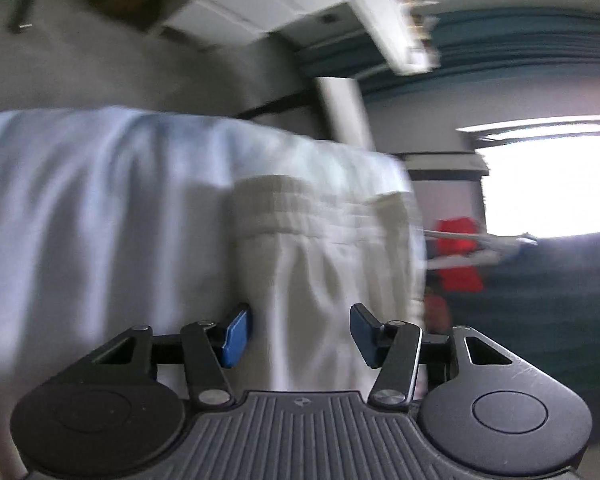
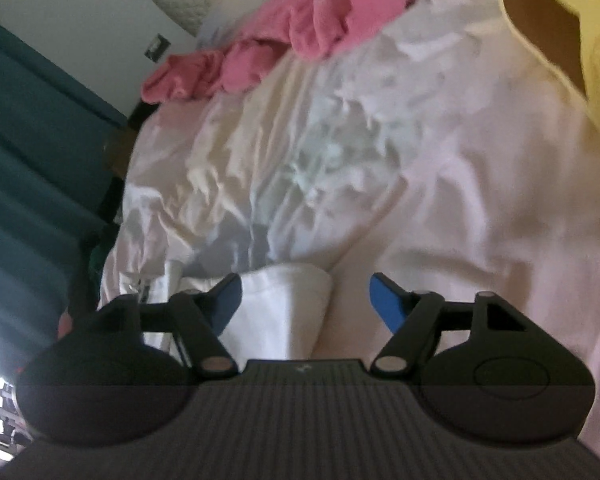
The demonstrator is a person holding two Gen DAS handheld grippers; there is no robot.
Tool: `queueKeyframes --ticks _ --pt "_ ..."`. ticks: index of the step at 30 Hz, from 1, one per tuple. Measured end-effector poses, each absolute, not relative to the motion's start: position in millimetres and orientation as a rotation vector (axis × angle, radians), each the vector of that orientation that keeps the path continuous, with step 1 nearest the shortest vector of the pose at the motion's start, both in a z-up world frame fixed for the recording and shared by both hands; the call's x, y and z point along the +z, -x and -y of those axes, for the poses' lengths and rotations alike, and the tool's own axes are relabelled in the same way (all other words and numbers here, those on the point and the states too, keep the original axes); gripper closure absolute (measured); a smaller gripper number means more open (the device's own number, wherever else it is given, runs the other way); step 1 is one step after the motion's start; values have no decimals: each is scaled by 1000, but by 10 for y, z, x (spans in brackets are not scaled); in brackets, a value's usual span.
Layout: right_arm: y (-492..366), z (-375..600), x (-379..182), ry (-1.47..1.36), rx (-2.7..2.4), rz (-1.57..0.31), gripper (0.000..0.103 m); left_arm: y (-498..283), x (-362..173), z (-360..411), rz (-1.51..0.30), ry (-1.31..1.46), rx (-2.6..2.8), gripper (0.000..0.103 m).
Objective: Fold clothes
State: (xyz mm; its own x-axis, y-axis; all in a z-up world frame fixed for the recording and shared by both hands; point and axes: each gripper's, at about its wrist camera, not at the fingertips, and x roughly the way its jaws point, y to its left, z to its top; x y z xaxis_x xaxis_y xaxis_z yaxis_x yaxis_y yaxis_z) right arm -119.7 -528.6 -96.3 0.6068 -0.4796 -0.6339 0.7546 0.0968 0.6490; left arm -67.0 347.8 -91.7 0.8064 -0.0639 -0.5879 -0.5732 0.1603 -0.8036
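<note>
— White cloth (image 1: 320, 248) with a ribbed band lies between the left tool's (image 1: 300, 334) blue pads (image 1: 236, 334), which stand apart and do not press it.
— And the right tool (image 2: 306, 306)?
— Wide; a folded white edge (image 2: 284, 312) sits by its left pad, untouched by the other.
— Where is the garment?
— Spread over the bed (image 2: 500, 160), crumpled, with pink clothes (image 2: 292, 36) at the bed's far edge. Both views are blurred.
</note>
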Motion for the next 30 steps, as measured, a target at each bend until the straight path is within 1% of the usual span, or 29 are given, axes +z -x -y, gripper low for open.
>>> queueKeyframes --ticks 3,8,10,11,12,13,14,15,16,17,18,19,21,26,30 --pt "1170 5287 -1008 -1177 -918 -305 32 713 -987 -3500 -564 1417 435 52" --pt "1072 5331 -1113 -1206 -885 -340 33 565 -977 -3480 -591 1382 386 48" --pt "980 5379 -1214 -1216 -883 -393 44 444 -988 -3443 -609 1383 302 47" --pt "925 5408 -1278 -1225 -867 -423 47 400 -992 -3424 -616 1388 267 47" --pt "872 5427 -1331 -1233 -840 -442 52 371 -990 -3400 -619 1383 264 50" --pt "810 5440 -1380 -1237 -796 -453 55 347 -985 -3374 -622 1373 271 54" --pt "756 5448 -1414 -1234 -763 -462 57 330 -984 -3360 -625 1364 284 61" --pt "716 5445 -1418 -1217 -750 -465 66 315 -984 -3349 -628 1354 298 67" --pt "677 5442 -1423 -1200 -737 -468 80 310 -994 -3348 -629 1355 304 71" --pt "637 5438 -1427 -1183 -725 -471 86 328 -999 -3346 -627 1356 310 82" --pt "614 5436 -1431 -1174 -715 -468 93 355 -990 -3346 -622 1353 311 86" --pt "630 5435 -1430 -1179 -715 -453 96 382 -978 -3345 -615 1350 309 88" --pt "683 5421 -1346 -1148 -750 -438 97 420 -900 -3368 -589 1319 284 92" --pt "954 5470 -1048 -1153 -792 -293 98 591 -426 -3215 -465 1218 153 95" --pt "834 5553 -700 -1087 -791 -218 98 293 -76 -3186 -422 1150 123 96"
